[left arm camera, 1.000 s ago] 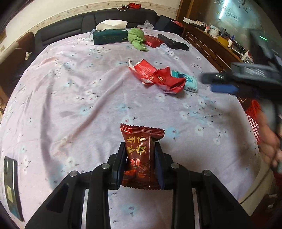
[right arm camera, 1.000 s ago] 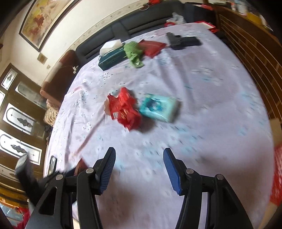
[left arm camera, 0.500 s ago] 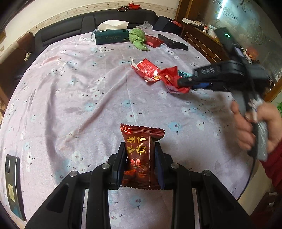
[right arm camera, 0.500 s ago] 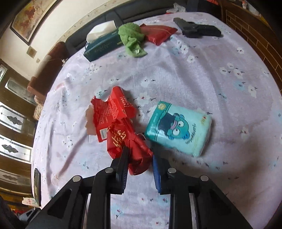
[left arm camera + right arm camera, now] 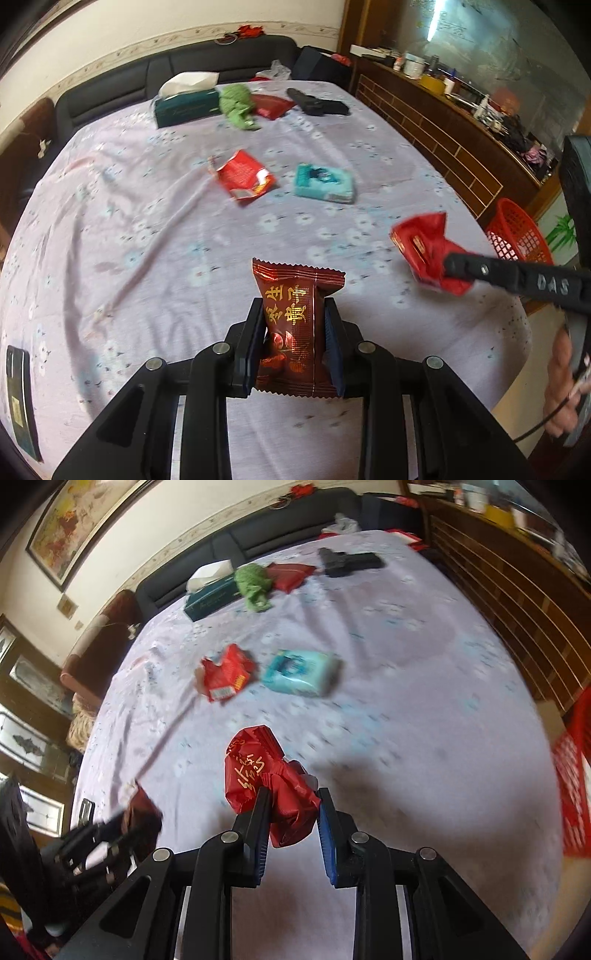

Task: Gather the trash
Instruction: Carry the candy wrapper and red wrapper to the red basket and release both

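Note:
My left gripper (image 5: 294, 314) is shut on a dark red snack packet (image 5: 297, 325) and holds it above the near part of the lilac tablecloth (image 5: 147, 229). My right gripper (image 5: 290, 799) is shut on a crumpled bright red wrapper (image 5: 266, 779), lifted off the cloth; it shows at the right of the left wrist view (image 5: 428, 251). A torn red wrapper (image 5: 242, 177) lies mid-table, also in the right wrist view (image 5: 225, 675). A red mesh basket (image 5: 517, 232) stands beyond the table's right edge.
A teal tissue pack (image 5: 323, 182) lies beside the torn wrapper. At the far side are a green tissue box (image 5: 184, 105), a green cloth (image 5: 238, 105), a red pouch (image 5: 271, 105) and a black object (image 5: 317, 105). A phone (image 5: 20, 398) lies at the near left edge.
My right gripper closed on the crumpled red wrapper beside the teal pack, lifted it and pulled it back toward the table's near right. The left gripper kept hold of its packet.

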A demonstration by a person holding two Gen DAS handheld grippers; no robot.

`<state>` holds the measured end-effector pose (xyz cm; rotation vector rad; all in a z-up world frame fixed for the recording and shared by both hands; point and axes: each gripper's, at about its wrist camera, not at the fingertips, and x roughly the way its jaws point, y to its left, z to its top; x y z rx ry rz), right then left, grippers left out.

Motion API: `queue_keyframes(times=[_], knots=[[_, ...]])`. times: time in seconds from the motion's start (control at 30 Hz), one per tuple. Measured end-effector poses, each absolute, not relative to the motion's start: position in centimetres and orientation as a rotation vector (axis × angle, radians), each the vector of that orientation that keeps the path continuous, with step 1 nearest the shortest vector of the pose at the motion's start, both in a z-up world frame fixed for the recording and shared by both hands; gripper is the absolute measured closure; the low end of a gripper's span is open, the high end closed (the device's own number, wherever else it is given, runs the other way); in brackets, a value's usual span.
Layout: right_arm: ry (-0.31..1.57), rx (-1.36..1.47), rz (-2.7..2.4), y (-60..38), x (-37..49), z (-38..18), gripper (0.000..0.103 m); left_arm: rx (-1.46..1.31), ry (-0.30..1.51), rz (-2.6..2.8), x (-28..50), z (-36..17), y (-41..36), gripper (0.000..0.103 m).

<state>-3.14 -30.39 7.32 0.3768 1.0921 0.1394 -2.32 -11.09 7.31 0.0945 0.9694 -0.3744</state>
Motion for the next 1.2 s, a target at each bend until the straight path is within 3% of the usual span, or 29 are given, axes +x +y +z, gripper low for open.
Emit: queue_keyframes(times=[0.47,1.2], knots=[[1.063,0.435,0.048,-37.2,-8.7,8.5,0.077,0.169,0.921,-0.466,-3.9,9.1,-19.1,0.074],[0.974,0.487,-0.005,-42.1,-11.0,11.0,0.077,0.251,0.868,-0.525,-4.9,10.9,-23.9,0.074]])
